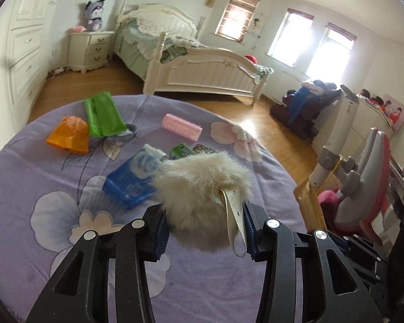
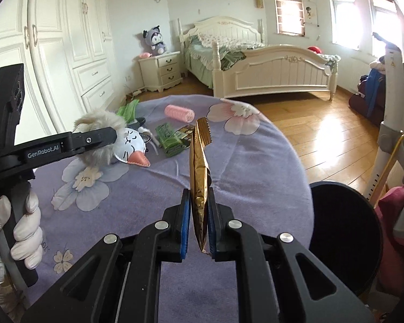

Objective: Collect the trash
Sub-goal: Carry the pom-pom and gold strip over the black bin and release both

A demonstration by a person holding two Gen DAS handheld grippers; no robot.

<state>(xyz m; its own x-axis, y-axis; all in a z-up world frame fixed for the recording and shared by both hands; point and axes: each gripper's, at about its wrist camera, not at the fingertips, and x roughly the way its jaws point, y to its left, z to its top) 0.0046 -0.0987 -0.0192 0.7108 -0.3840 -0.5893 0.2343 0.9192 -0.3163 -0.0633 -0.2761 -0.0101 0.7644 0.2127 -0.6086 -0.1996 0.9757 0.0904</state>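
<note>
A home bedroom; white bed (image 1: 202,62) upper centre; nightstand (image 1: 90,49) with plush toy (image 1: 94,16) upper left; wardrobe (image 2: 54,40) left.

A gold foil wrapper (image 2: 199,177) with a serrated top edge stands upright, lifted above the purple flowered cloth (image 2: 242,161). A crumpled green wrapper (image 2: 169,136) lies flat on that cloth, behind the gold one.

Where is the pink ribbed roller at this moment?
The pink ribbed roller lies on the far part of the purple flowered cloth, right of the green plastic pouch and beyond the blue tissue pack.
</note>
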